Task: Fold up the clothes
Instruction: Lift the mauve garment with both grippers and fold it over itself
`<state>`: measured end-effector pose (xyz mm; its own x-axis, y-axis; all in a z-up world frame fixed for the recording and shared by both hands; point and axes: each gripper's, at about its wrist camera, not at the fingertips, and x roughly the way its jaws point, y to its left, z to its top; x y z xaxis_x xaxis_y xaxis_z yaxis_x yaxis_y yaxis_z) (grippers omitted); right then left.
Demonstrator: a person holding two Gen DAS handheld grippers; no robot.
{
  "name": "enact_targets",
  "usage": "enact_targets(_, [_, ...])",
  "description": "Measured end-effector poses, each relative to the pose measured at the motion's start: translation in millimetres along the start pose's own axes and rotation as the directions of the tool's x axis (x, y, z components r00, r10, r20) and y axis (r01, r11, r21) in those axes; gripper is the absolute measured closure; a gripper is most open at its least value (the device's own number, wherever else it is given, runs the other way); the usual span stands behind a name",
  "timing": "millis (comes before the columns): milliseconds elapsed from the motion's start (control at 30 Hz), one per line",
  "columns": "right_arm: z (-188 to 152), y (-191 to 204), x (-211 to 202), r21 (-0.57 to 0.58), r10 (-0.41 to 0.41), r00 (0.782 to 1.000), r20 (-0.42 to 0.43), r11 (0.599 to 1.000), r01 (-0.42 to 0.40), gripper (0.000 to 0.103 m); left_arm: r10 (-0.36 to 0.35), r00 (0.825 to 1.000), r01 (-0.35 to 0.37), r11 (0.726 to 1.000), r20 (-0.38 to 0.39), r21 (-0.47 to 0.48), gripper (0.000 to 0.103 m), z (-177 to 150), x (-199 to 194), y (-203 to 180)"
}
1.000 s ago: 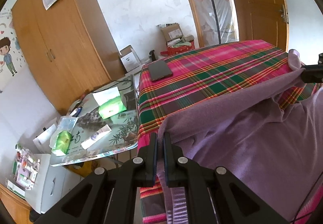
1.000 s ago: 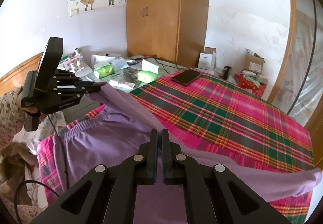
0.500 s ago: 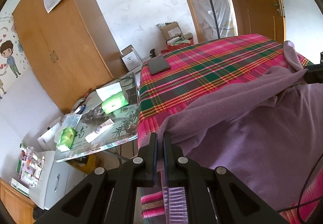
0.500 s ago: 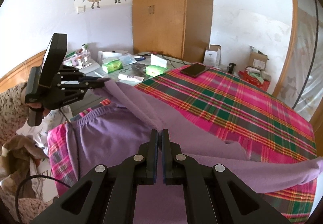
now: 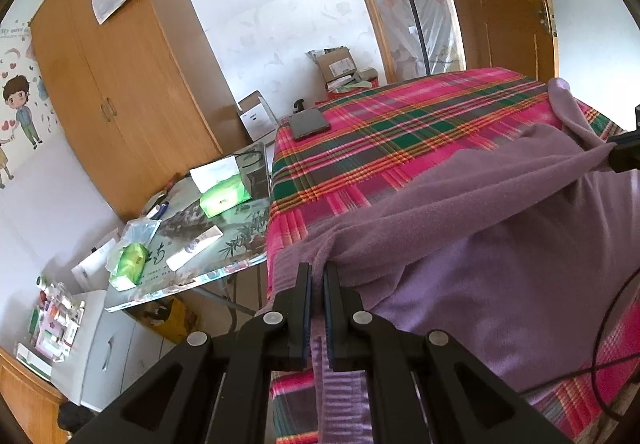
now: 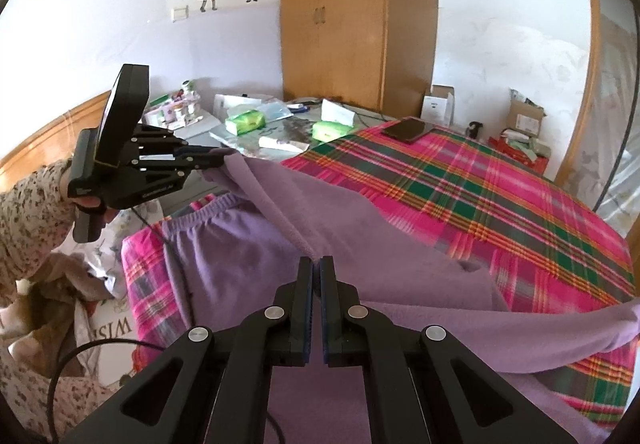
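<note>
Purple fleece filled the lower half of the left wrist view: the trousers (image 5: pixel 460 244) lay across the plaid bedspread (image 5: pixel 400 132), and the left gripper (image 5: pixel 317 286) had its fingers pinched nearly together on a ribbed edge of the cloth, which ran between them and hung down below. Compared with a second before, the lifted fold reached further over the bed and hid more of the plaid, and the glass side table (image 5: pixel 224 244) with its green tissue packs sat higher in frame (the hand had travelled forward and dipped a little). A dark phone (image 5: pixel 310 124) lay well apart at the far corner of the bed.

From the right wrist view, the right gripper (image 6: pixel 316 276) was closed tight, with the fabric edge meeting its tips. The left gripper (image 6: pixel 208 160) showed at the left, gripped by a hand in a floral sleeve (image 6: pixel 32 204), holding the other end of the same taut edge. The waistband (image 6: pixel 208 208) rested flat on the bedspread beneath. Since the earlier frames the raised layer had advanced toward the waistband side, so I judged the fold to be mid-carry, with laying down and smoothing left to do.
</note>
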<state>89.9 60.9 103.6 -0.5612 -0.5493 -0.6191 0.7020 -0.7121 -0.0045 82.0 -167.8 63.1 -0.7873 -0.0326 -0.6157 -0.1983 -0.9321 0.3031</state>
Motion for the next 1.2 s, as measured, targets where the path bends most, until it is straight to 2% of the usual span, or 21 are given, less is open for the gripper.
enact_targets(533, [-31.2, 8.0, 0.7, -0.006, 0.024, 0.998, -0.060, 1.000, -0.025, 0.100, -0.026, 1.000, 0.026, 1.000, 0.003, -0.005, 0.097, -26.7, -12.3, -12.5])
enact_targets(833, [-49.7, 6.7, 11.7, 0.037, 0.039, 0.995, -0.096, 0.999, -0.035, 0.100, -0.045, 0.999, 0.044, 0.998, -0.012, -0.039, 0.096, -41.8, -18.9, -14.2])
enact_targets(933, [-52.9, 6.3, 13.9, 0.041, 0.038, 0.994, -0.102, 0.999, -0.034, 0.100, -0.068, 0.998, 0.066, 0.993, -0.012, -0.101, 0.095, -51.8, -25.8, -8.9])
enact_targets(1033, [-53.8, 6.4, 13.5, 0.040, 0.036, 0.994, -0.101, 0.999, -0.032, 0.100, -0.101, 0.995, 0.096, 0.976, -0.017, -0.197, 0.093, -60.2, -32.0, 1.1])
enact_targets(1200, [-55.1, 7.1, 11.8, 0.036, 0.029, 0.995, -0.099, 0.999, -0.025, 0.100, -0.147, 0.989, 0.135, 0.926, -0.007, -0.353, 0.089, -74.3, -48.8, 17.7])
